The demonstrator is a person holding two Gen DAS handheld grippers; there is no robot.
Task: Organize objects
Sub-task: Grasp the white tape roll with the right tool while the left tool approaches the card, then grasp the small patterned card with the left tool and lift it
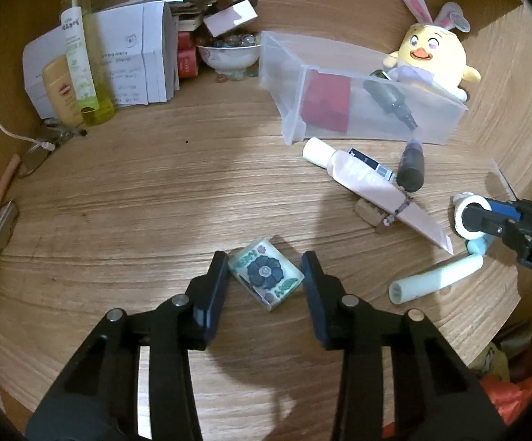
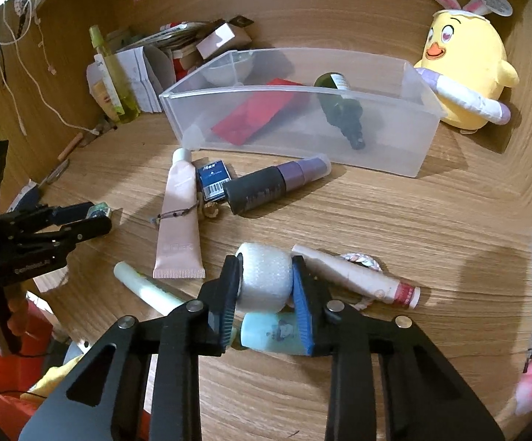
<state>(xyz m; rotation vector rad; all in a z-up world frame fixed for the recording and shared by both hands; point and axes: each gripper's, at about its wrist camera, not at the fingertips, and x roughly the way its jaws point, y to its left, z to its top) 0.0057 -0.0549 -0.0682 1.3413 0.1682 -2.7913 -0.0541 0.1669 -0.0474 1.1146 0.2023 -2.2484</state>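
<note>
While the clear plastic bin (image 2: 302, 125) already holds a red packet (image 2: 255, 115) and a dark green bottle (image 2: 341, 110), most toiletries lie loose in front of it, so both tools appear set to feed it. The right gripper (image 2: 264, 284), low over the wooden table (image 2: 394, 220) and well in front of the bin, pinches a white foam roll (image 2: 264, 279) between its blue pads. The left gripper (image 1: 266, 275), lowered to the tabletop far in front of the bin, stands spread around a flower-patterned block (image 1: 266, 279), not visibly clamping it.
</note>
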